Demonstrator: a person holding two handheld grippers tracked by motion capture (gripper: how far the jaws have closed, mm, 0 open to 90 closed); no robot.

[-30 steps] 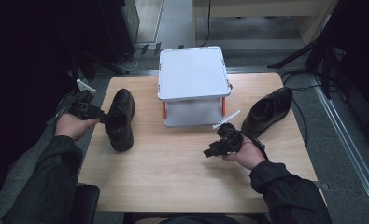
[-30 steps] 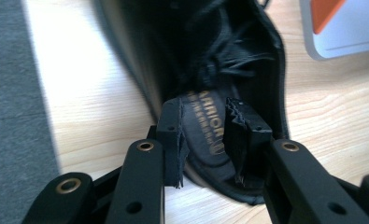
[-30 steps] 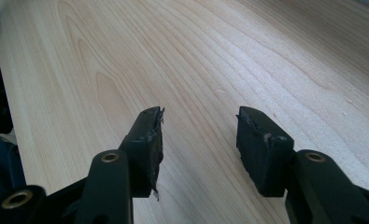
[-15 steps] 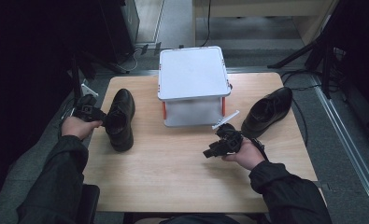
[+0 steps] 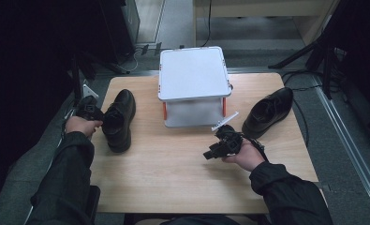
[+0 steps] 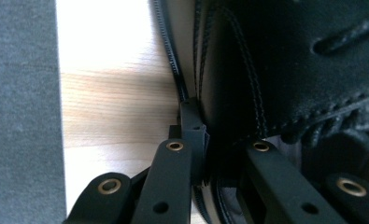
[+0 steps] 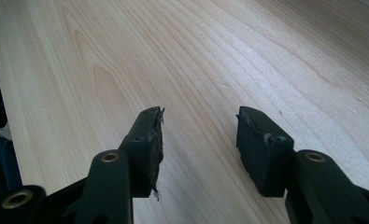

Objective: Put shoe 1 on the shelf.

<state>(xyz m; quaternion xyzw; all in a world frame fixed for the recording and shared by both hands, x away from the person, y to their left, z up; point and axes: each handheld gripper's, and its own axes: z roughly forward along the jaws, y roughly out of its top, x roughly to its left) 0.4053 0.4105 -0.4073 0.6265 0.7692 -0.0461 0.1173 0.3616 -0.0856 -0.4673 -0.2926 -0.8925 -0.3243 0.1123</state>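
Left gripper (image 5: 92, 114) had just closed its jaws on the collar wall of the left shoe (image 5: 119, 119), centre-left of frame. Right gripper (image 5: 218, 149) idle, jaws apart, empty. Confirm firm bite before lifting.

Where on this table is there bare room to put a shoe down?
The widest bare patch of the wooden table lies along the near edge, between the left shoe and the right gripper. The back middle is crowded by the white two-tier rack; the right shoe fills the far right.
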